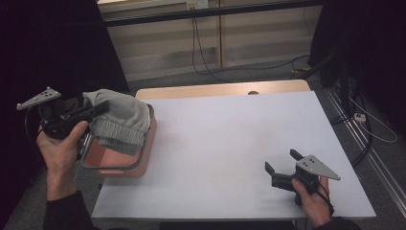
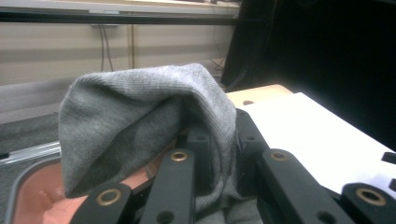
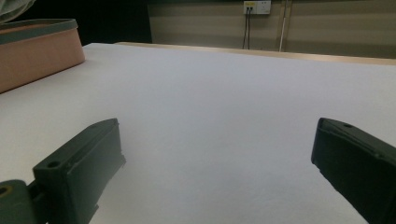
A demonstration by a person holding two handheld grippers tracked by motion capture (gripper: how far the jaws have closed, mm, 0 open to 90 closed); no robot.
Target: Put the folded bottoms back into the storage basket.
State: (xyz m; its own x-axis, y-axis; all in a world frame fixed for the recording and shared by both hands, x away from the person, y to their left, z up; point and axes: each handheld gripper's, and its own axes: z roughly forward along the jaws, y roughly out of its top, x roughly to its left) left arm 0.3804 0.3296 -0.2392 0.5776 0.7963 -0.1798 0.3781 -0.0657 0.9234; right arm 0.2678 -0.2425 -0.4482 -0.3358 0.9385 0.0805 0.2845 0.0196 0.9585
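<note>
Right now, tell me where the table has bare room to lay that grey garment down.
The white tabletop is bare from the pink bin across to the right gripper, and back to its wooden far edge. The left edge is crowded: the bin sits there, with the left gripper holding the grey garment over it.

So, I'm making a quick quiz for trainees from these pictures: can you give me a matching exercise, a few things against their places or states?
Things:
1. grey knitted garment
2. salmon-pink plastic basket
3. left gripper
4. right gripper

States:
A. jaws wide apart, nothing between them
B. at the white table's left edge
C. bunched above the basket
D. clamped on fabric

Pairs: 1-C, 2-B, 3-D, 4-A
</note>
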